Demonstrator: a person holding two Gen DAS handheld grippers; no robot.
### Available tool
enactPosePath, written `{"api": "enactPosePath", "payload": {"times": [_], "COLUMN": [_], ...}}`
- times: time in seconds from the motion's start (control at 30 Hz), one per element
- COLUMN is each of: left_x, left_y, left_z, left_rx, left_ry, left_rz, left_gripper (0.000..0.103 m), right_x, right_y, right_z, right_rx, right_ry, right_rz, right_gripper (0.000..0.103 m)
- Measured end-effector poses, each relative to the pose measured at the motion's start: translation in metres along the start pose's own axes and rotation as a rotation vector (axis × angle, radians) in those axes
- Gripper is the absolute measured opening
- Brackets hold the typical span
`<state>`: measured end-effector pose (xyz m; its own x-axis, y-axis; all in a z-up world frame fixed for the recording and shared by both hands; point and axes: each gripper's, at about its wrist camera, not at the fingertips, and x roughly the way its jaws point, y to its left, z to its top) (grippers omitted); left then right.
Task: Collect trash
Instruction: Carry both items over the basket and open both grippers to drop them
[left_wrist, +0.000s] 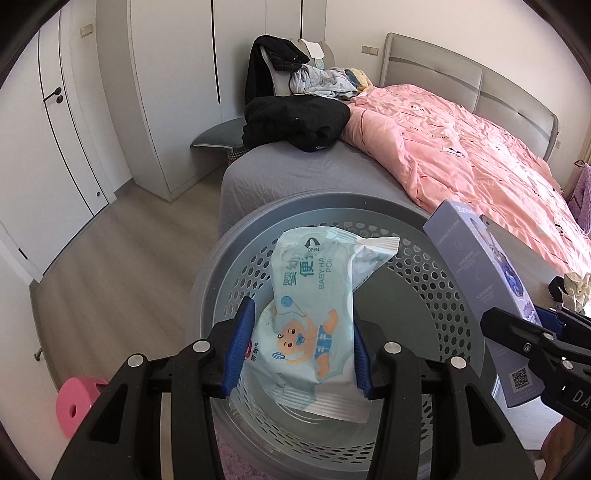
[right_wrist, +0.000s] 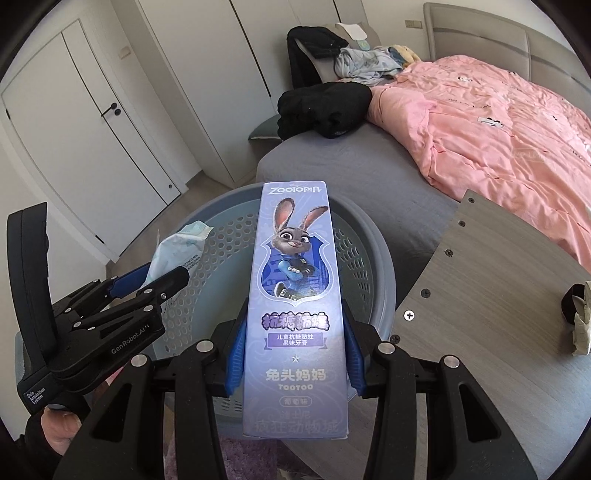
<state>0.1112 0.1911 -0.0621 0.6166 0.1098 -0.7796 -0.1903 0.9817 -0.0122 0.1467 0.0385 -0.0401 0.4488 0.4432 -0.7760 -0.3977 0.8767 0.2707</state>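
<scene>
Left tongs (left_wrist: 301, 349) clench a soft pack of baby wipes (left_wrist: 317, 302) by its sides, the blue pads (left_wrist: 240, 347) pressing into the wrapper so that the pack stands lengthwise above the open mouth of a grey perforated basket (left_wrist: 436, 291). Right tongs (right_wrist: 295, 354) grip a tall lilac toothpaste box (right_wrist: 295, 295) the same way, flat face to the camera, its far end reaching over the basket's rim (right_wrist: 384, 266).

Both items hang over or just beside the basket rather than inside it; nothing has yet been let go. The tilt of both tools, pointing steeply downward, appears chosen so that each piece will drop straight in once the grip loosens. The box, stiff and long, looks likely to slide in end first; the wipes pack, limp, may fold on landing.

The basket stands on the floor between the bed (right_wrist: 369, 177) and a wood-grain counter (right_wrist: 498, 295), close enough to both to serve as the collecting point. On the counter's far edge lies a crumpled pale scrap (right_wrist: 583, 321) beside a dark object, possibly further trash awaiting pickup. A pink quilt (left_wrist: 461, 147) and black clothing (left_wrist: 295, 122) lie on the bed; a pink stool (left_wrist: 74, 402) sits on the floor.
</scene>
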Motion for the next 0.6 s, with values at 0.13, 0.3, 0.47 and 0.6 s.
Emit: {"api": "enactPosePath", "payload": {"times": [0.13, 0.3, 0.47, 0.6], "left_x": [0.0, -0.002, -0.003, -0.002], "left_y": [-0.001, 0.002, 0.009, 0.012], "left_z": [0.001, 0.002, 0.002, -0.002], "left_rx": [0.003, -0.006, -0.018, -0.023], "left_ry": [-0.005, -0.009, -0.01, 0.001], "left_rz": [0.002, 0.021, 0.053, 0.067], "left_gripper": [0.046, 0.065, 0.073, 0.073], "right_x": [0.002, 0.0, -0.007, -0.006], "right_y": [0.002, 0.003, 0.004, 0.003], "right_z": [0.002, 0.004, 0.003, 0.001], "right_rx": [-0.01, -0.021, -0.027, -0.021], "right_ry": [-0.004, -0.02, -0.049, -0.04], "right_rz": [0.004, 0.013, 0.006, 0.004], "right_gripper": [0.043, 0.052, 0.07, 0.07]}}
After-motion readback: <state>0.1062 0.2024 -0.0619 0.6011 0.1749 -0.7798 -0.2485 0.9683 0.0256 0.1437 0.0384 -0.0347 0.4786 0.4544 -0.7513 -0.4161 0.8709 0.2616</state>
